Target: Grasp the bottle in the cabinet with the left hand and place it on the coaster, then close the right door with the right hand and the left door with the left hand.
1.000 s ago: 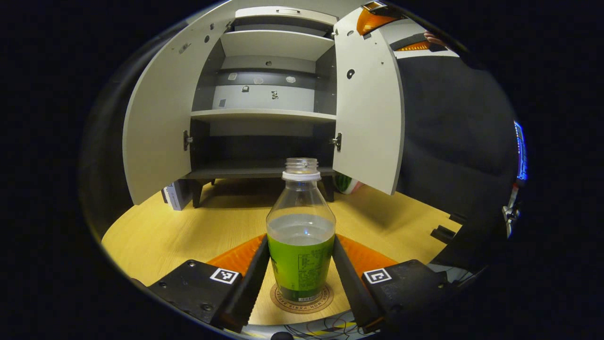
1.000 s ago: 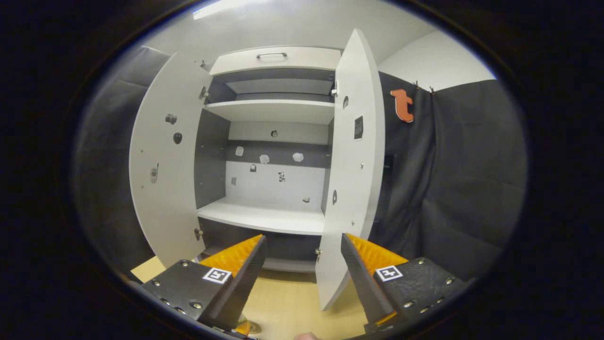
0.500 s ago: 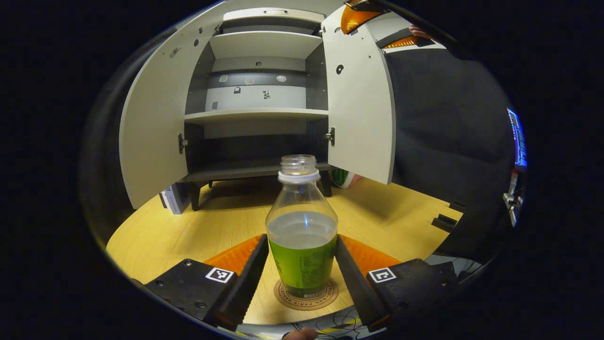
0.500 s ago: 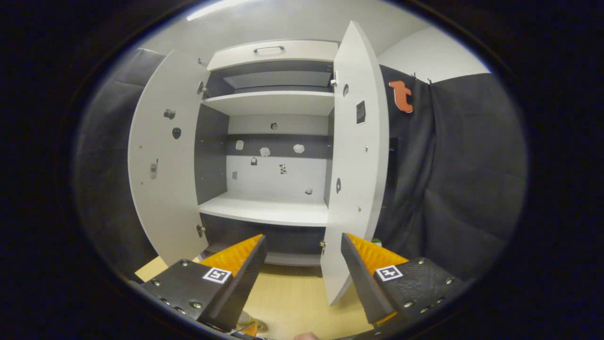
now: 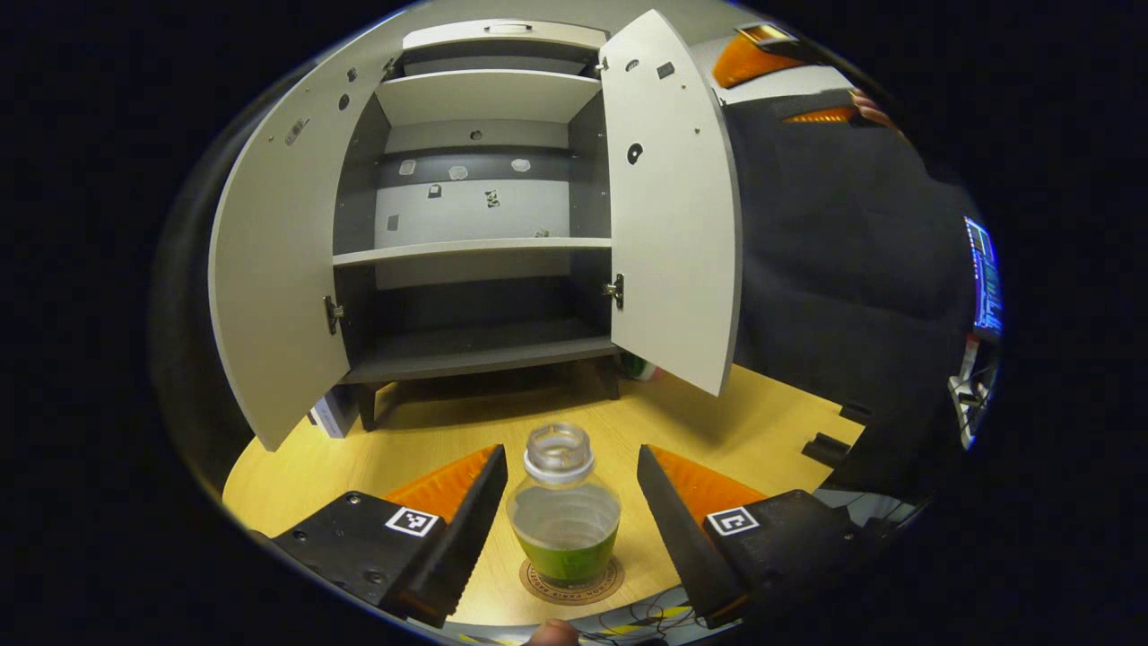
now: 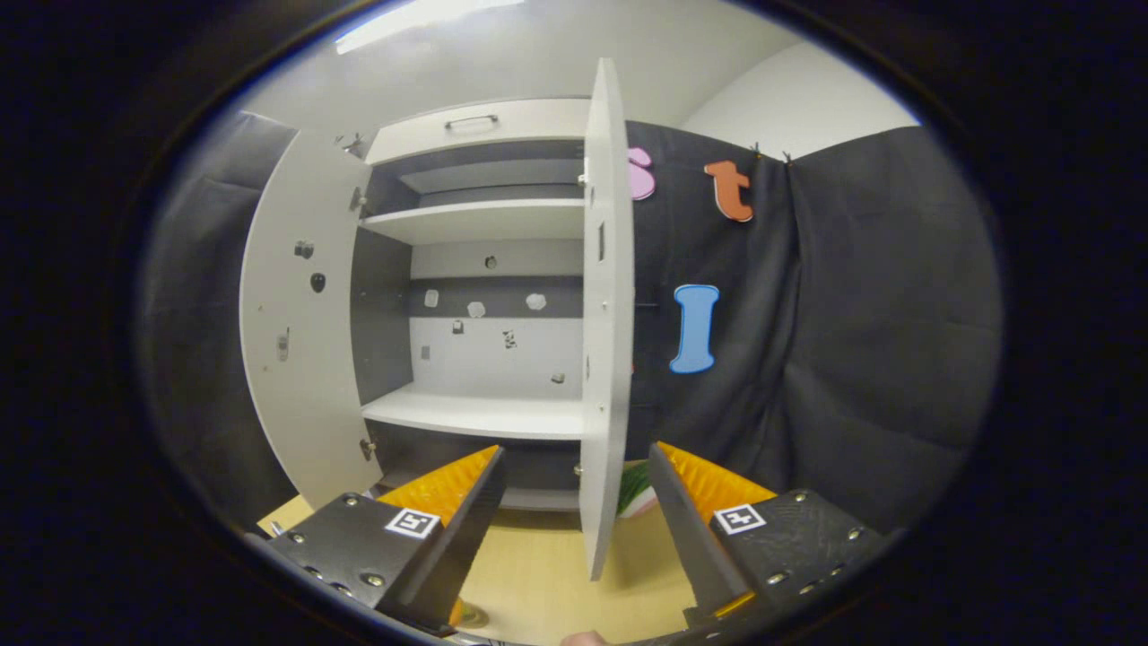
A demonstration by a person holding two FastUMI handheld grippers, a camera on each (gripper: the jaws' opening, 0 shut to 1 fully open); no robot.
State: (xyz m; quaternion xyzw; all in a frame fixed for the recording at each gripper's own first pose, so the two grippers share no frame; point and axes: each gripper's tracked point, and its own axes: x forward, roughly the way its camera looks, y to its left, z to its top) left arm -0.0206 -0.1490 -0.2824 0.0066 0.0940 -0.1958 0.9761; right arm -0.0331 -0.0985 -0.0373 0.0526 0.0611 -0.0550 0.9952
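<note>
1. The bottle (image 5: 562,511) stands upright on the round coaster (image 5: 571,581), close to the near edge of the wooden table (image 5: 296,458). It has no cap on, a green label around its lower body and clear liquid inside.
2. The left gripper (image 5: 565,516) is released: its two fingers (image 5: 471,520) stand apart on either side of the bottle, with a gap on each side, touching nothing.
3. Beyond the bottle, the cabinet (image 5: 475,251) sits toward the far edge of the table on short dark legs, with pale shelves and a dark lower compartment.
4. Both doors hang open. In the left gripper view the left door (image 5: 269,269) swings wide to one side and the right door (image 5: 668,206) stands out toward the table's middle.
5. In the right gripper view the right door (image 6: 603,341) shows nearly edge-on, straight ahead and between the finger lines of the right gripper (image 6: 574,502).
6. The right gripper is spread open too, its fingers (image 6: 691,520) empty and held up in front of the cabinet, not touching the door.
7. A small green and pink object (image 6: 635,495) lies on the table beside the cabinet's foot; I cannot make out what it is.
</note>
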